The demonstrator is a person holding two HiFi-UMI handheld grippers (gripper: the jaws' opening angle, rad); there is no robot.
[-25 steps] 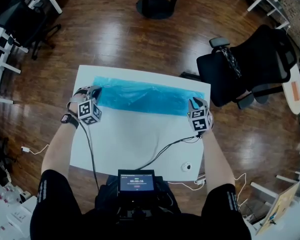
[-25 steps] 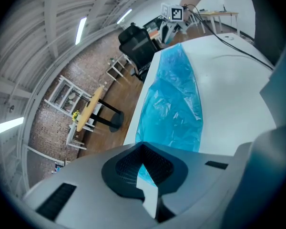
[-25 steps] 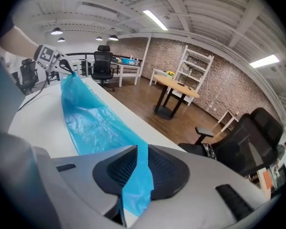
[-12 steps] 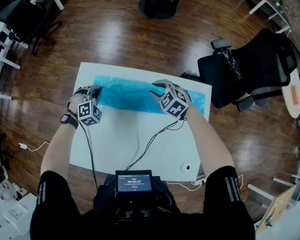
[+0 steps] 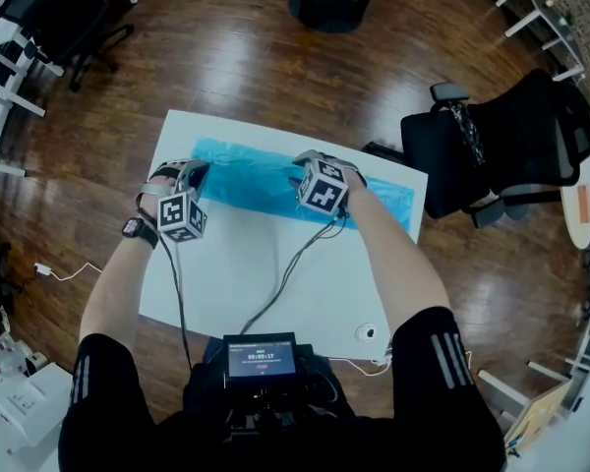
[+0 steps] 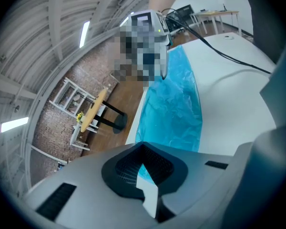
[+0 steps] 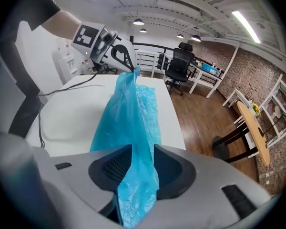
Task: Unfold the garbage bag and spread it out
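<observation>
Garbage bag: thin blue plastic film. Judged very light, limp and slippery, with no stiffness. It wrinkles, clings to itself and will tear if yanked hard. Best taken at an edge or corner with a firm pinch, since a loose hold will likely let the film slide out. To spread it, probably hold one end and pull the free layer off toward the 6 o'clock side of the desk.

In the head view the bag lies as a long, still-folded strip along the 12 o'clock side of the white desk. Its ends point to 9 and 3 o'clock.

Left gripper sits at the 9 o'clock end of the strip. Its fingers are pressed together on the film: the left gripper view shows blue plastic caught at the tips. The right gripper view shows that end raised slightly off the desk, up to the left gripper.

Right gripper is near the middle of the strip, with the rest of the bag trailing off to its 3 o'clock. Its fingers have just been opening and stand spread. In the right gripper view the film hangs loose in the gap between them, draped through and not squeezed. So only the left end is really held.
</observation>
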